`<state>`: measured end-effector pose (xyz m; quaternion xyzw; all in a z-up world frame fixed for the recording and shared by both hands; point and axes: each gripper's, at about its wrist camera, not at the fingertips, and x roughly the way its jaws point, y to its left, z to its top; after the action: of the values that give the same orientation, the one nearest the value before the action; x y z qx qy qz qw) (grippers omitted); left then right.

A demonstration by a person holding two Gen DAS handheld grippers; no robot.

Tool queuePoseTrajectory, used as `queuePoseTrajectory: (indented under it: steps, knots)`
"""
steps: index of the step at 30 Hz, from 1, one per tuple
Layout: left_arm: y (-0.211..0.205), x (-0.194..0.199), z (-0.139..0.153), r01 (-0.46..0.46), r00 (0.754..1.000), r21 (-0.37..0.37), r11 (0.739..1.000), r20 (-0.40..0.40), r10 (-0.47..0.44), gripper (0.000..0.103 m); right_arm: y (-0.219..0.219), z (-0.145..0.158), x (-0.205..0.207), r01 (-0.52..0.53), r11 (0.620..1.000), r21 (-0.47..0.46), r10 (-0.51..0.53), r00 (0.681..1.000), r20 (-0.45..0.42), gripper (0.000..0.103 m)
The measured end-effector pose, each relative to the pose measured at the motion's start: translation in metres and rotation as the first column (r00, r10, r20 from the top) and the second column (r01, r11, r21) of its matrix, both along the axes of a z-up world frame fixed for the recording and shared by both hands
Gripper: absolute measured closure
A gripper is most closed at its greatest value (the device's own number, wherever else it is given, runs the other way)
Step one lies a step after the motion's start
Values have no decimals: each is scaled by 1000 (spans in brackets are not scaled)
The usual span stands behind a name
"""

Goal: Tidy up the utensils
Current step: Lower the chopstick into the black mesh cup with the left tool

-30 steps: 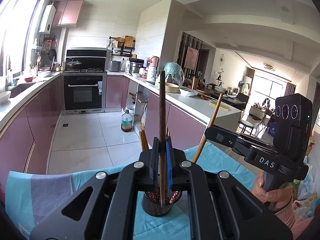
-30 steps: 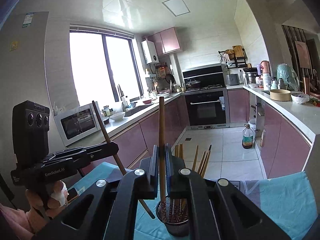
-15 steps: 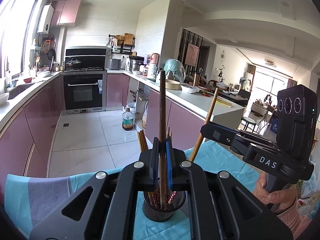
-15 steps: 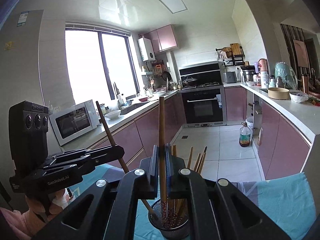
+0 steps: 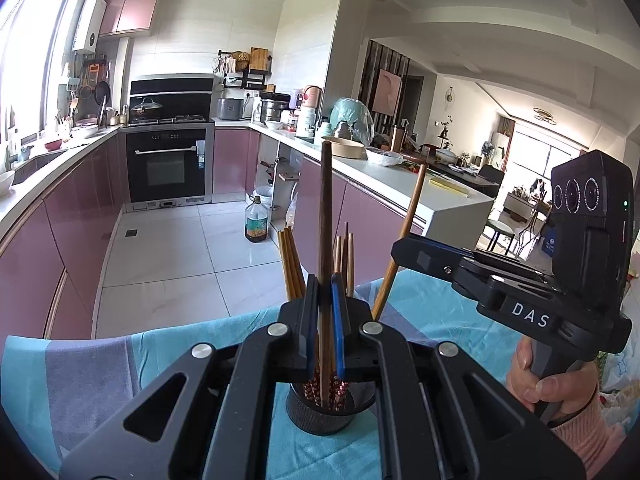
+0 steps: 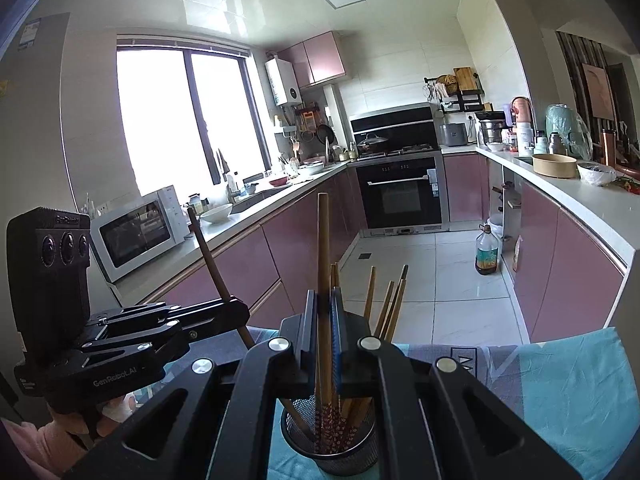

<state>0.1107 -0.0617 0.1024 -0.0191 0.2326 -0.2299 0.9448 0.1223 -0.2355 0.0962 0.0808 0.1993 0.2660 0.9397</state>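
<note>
A black mesh cup (image 5: 320, 414) (image 6: 332, 450) stands on the teal cloth and holds several wooden chopsticks (image 5: 290, 264) (image 6: 390, 304). My left gripper (image 5: 325, 292) is shut on a dark brown chopstick (image 5: 326, 216); the stick is upright with its lower end inside the cup. My right gripper (image 6: 323, 308) is shut on a lighter chopstick (image 6: 322, 256), its patterned lower end also down in the cup. Each view shows the other tool: the right gripper (image 5: 397, 247) with its slanted chopstick (image 5: 406, 236), and the left gripper (image 6: 240, 309) with its slanted chopstick (image 6: 206, 250).
A teal and grey cloth (image 5: 96, 364) (image 6: 568, 384) covers the table under the cup. Beyond its edge lie a tiled floor, pink cabinets, an oil bottle (image 5: 256, 220) and a microwave (image 6: 138, 230). A hand (image 5: 552, 384) holds the right tool.
Both grippers have come nearer to the cup and lower. The two held chopsticks now reach deeper into it. Both grips stay shut.
</note>
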Motion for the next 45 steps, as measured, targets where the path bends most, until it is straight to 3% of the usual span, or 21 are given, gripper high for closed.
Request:
queuePoseTrajectory:
  steps: [12,27,45]
  knots:
    - [6,-6,-4,18,999,27,999,-49,-17,96,-1,-13,12,0,1000,-18,-1,999,-39,98]
    - [9,11,-6,63,992,50,997,-117,-57,96,6,-26,25,-10,999,-51,6,997,-80,98]
    - [-2,35,-17,55,986,63,996,-158,-44,96,12,-35,34,-3,998,-66,-4,995,-102,98]
